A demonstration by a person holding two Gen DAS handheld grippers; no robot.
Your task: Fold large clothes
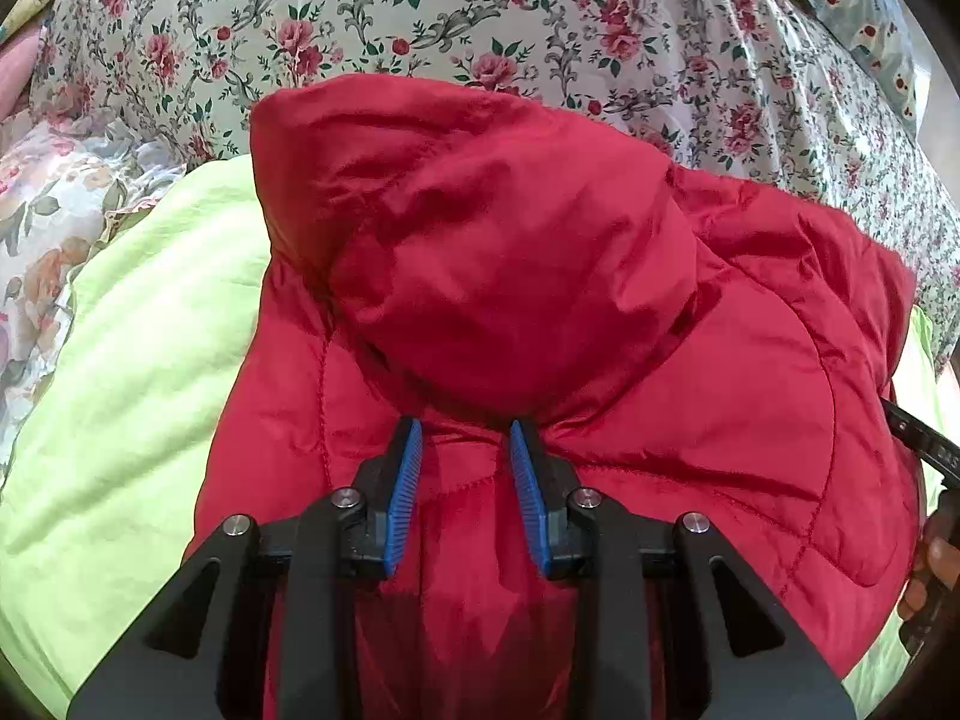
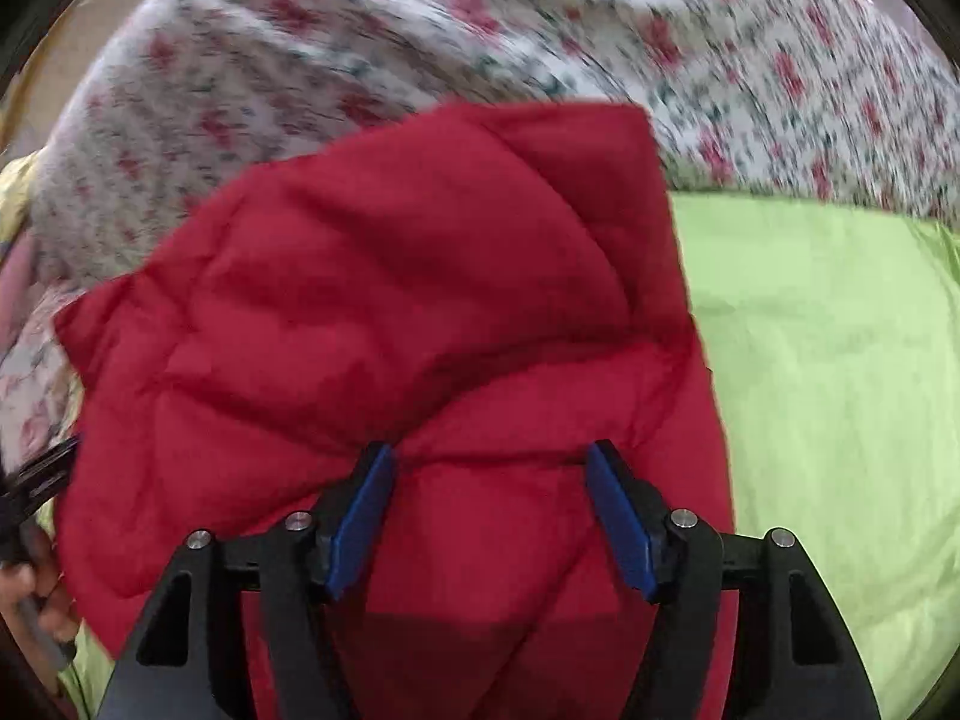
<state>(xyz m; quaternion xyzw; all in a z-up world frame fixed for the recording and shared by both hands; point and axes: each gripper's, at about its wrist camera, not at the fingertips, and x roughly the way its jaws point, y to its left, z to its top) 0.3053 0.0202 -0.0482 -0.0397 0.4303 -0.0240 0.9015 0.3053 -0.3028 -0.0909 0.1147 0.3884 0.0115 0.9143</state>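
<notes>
A red quilted hooded jacket [image 1: 540,276] lies on a lime green sheet [image 1: 138,396], its hood folded over the body. My left gripper [image 1: 462,438] hovers just over the jacket below the hood, its blue pads [image 1: 408,480] apart with red fabric showing between them, not clamped. In the right wrist view the jacket [image 2: 384,312] fills the middle, with a folded panel lying across it. My right gripper [image 2: 489,462] is wide open over the jacket's near part, its blue pads [image 2: 618,516] well apart. That view is motion-blurred.
A rose-print bedspread [image 1: 480,12] covers the bed behind the jacket and shows in the right wrist view [image 2: 360,48]. The green sheet [image 2: 828,372] extends to the right. The other gripper and a hand show at the edge [image 1: 936,516].
</notes>
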